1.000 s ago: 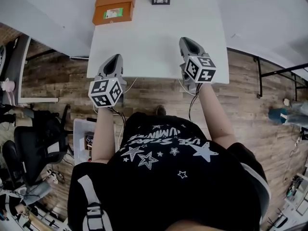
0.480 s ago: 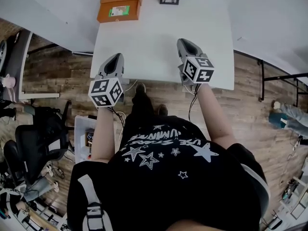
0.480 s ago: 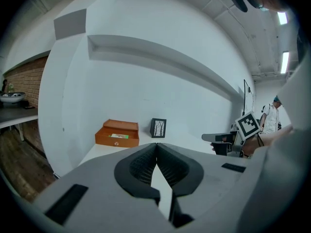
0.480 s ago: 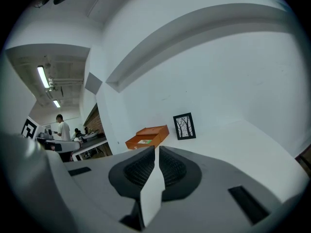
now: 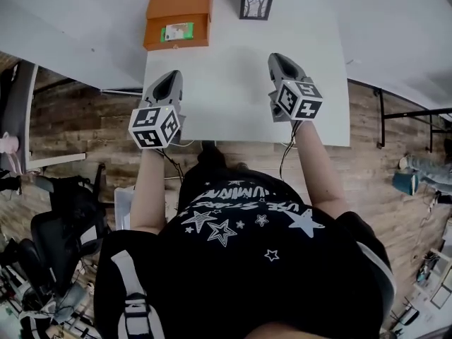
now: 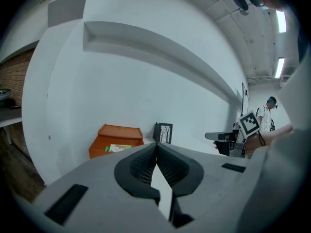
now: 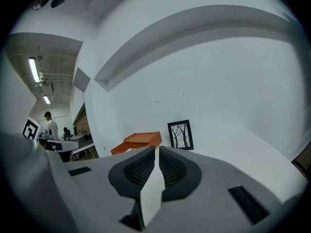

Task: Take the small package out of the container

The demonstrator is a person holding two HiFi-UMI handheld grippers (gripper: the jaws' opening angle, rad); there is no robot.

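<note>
While left gripper and right gripper hover clenched and empty mid-frame, small package lies in the orange container, upper left. Looks light, flat, maybe slick. I'd pinch across its short edges.

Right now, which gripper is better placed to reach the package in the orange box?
Probably left: the left gripper is nearer the orange box and package; the right gripper is nearer the picture frame.

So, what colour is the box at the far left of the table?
The box is orange; the head view shows it best.
</note>
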